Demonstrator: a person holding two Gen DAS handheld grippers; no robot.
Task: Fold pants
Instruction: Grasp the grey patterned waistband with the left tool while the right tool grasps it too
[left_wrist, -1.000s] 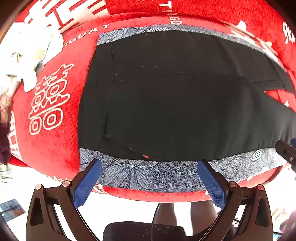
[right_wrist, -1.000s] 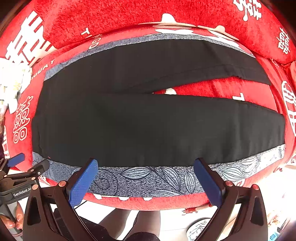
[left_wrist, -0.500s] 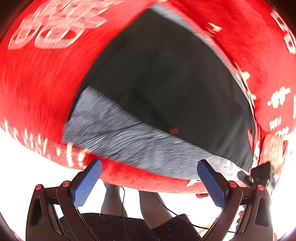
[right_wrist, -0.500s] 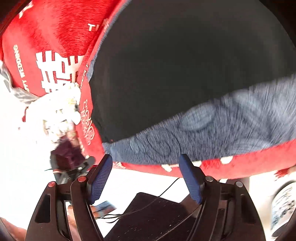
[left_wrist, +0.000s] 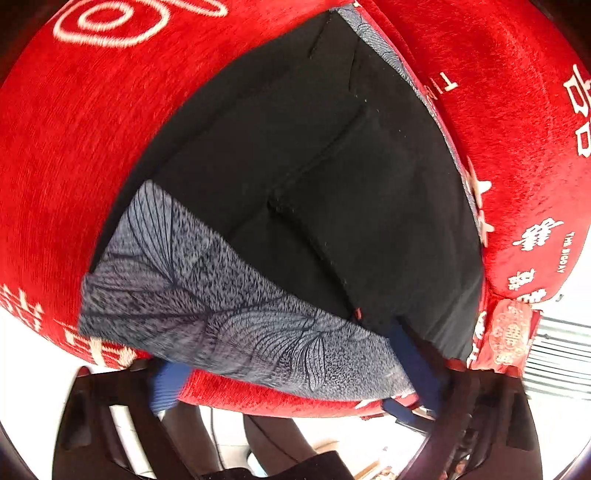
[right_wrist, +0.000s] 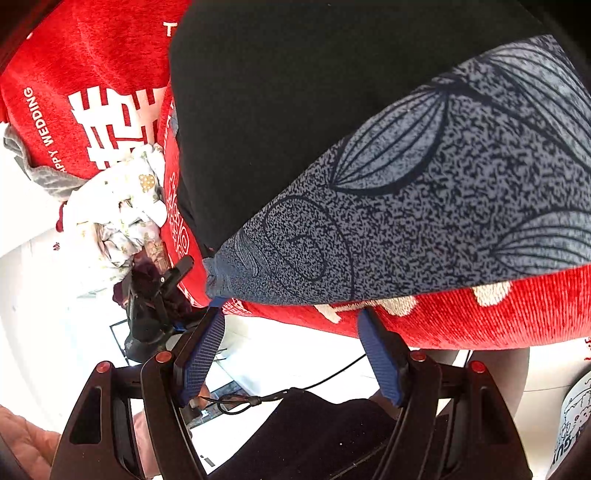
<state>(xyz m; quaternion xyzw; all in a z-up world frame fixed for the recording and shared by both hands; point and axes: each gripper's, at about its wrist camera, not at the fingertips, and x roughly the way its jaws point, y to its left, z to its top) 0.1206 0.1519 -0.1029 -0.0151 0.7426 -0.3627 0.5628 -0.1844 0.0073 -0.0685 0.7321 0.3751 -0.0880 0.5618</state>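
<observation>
Red sofa (left_wrist: 66, 155) carries black pants (left_wrist: 314, 166) laid flat; L hand-held gripper (left_wrist: 291, 373) and R hand-held gripper (right_wrist: 291, 350) gape at front edge, prob. approaching to pinch.

Pants (left_wrist: 332, 177) run off frame top in right wrist view; far legs unseen. Left gripper (left_wrist: 291, 373) fingertips blurred, partly behind grey cloth (left_wrist: 207, 295), lower frame.

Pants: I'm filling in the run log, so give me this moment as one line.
pants: flat on grey leaf cloth, ungripped | left claw: open, at cloth edge | right claw: open, empty, below cloth corner
</observation>
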